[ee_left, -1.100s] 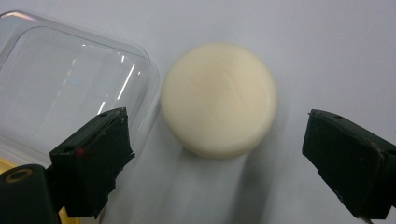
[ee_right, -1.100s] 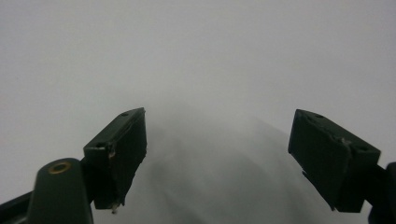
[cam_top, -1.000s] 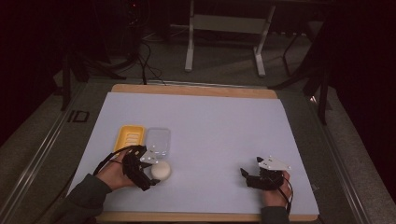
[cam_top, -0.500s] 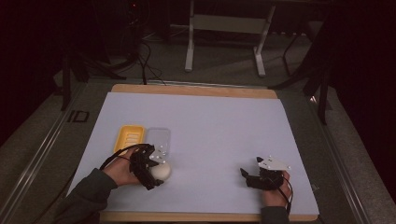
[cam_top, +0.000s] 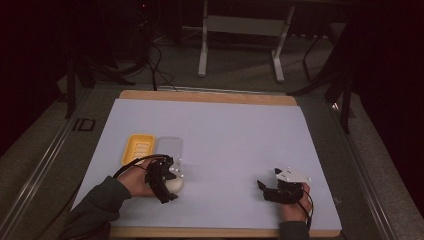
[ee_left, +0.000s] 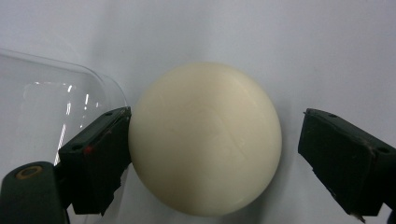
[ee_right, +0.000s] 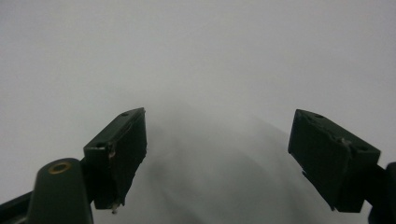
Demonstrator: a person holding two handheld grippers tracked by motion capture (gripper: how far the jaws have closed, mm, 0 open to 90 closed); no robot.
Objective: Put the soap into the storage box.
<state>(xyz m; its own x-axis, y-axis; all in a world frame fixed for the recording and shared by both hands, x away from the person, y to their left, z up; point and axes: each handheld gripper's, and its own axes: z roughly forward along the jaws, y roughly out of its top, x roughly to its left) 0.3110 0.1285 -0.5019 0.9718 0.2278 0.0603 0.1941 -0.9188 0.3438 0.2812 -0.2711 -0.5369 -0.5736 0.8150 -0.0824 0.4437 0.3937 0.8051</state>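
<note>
Cream-white and rounded, the soap bar [ee_left: 204,140] sits squarely between the left gripper's [ee_left: 212,156] jaws, at the table's [cam_top: 240,130] near left just beside the clear lid [ee_left: 51,107]. The jaws have just been closing: one pad touches, the other stands clear, so nothing is gripped yet. Well apart on the right, the right gripper [ee_right: 233,158] rests open and empty.

Yellow tray [cam_top: 138,148] beside clear lid [cam_top: 168,149].
</note>
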